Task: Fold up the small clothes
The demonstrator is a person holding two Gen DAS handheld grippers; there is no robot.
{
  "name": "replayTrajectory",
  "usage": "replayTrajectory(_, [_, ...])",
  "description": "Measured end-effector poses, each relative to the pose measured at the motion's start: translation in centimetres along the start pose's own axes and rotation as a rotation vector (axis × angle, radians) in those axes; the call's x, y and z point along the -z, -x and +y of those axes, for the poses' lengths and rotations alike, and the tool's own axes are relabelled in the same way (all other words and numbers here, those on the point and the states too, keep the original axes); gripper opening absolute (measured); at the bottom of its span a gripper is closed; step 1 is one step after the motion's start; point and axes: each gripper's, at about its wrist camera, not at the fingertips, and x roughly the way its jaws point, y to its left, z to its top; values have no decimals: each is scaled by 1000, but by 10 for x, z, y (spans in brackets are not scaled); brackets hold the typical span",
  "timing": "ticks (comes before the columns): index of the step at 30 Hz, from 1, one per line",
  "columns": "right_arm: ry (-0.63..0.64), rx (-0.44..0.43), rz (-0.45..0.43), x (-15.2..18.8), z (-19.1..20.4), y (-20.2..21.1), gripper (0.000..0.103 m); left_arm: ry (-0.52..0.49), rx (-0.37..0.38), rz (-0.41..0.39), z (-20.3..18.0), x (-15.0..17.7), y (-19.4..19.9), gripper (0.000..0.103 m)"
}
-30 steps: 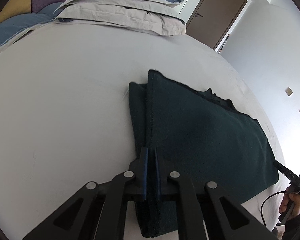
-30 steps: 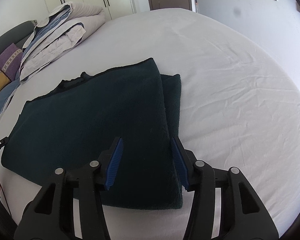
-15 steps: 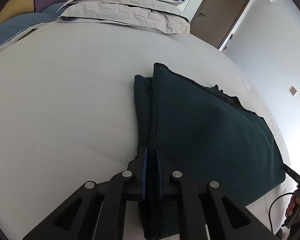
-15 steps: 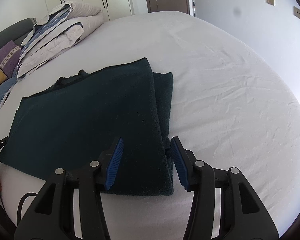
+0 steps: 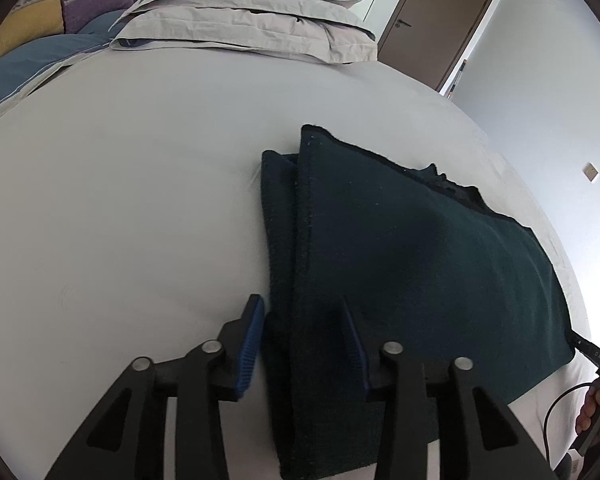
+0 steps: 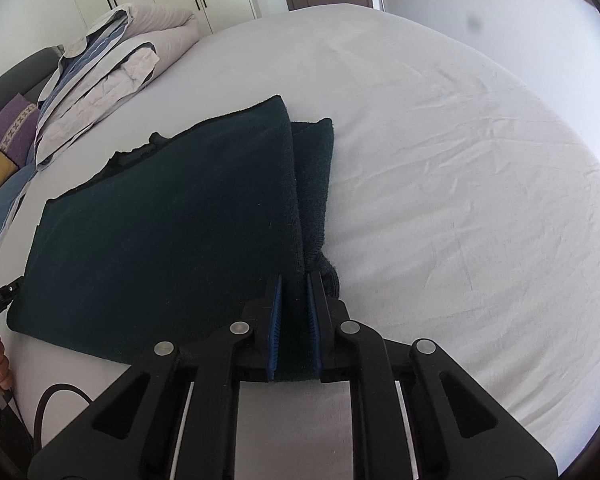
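A dark green garment (image 5: 400,264), folded into a broad flat panel, is lying on the white bed (image 5: 132,208). In the left wrist view its long axis is running from the near end by the camera away toward the pile of folded bedding (image 5: 252,20) at the head of the bed, and a narrower folded strip is showing along its left edge. A ragged black edge is sticking out along its far right side.

The left hand-held gripper (image 5: 302,336) is sitting at the garment's near edge with its blue-padded fingers (image 5: 249,340) spread apart, straddling the folded strip without pinching it.

In the right wrist view the same garment (image 6: 172,224) is stretching away from the camera toward the bedding (image 6: 108,76), with the folded strip now on its right edge. The right hand-held gripper (image 6: 293,320) is drawn nearly together, clamping the garment's near corner between its blue pads (image 6: 275,320), and the cloth is bunching just beyond the fingertips.

A purple cushion (image 6: 14,128) and a yellow one are lying beside the bedding. A brown door (image 5: 436,20) is standing beyond the bed.
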Motion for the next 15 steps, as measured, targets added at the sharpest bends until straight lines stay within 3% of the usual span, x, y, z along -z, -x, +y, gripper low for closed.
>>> replayTrajectory(2, [-19,-10,11,-1,-3,-4,11,19,17,4,4,1,-2,46])
replayTrajectory(3, [-47,-22,10,-1,-7,-4,6,21,18,4,5,2,-1,45])
replayTrajectory(5, [-70,-23,3,-1,-9,1,5,20,22,7,5,2,-1,36])
replayTrajectory(7, [-97,-17,-15,2,-10,11,4,14,19,8,5,1,0,34])
replayTrajectory(11, [-187,-40,-25,20,-17,23,4,6,15,11,5,0,-2,33])
replayTrajectory(15, [-223,-62,-10,36,-25,7,4,-7,9,15,4,1,-2,34])
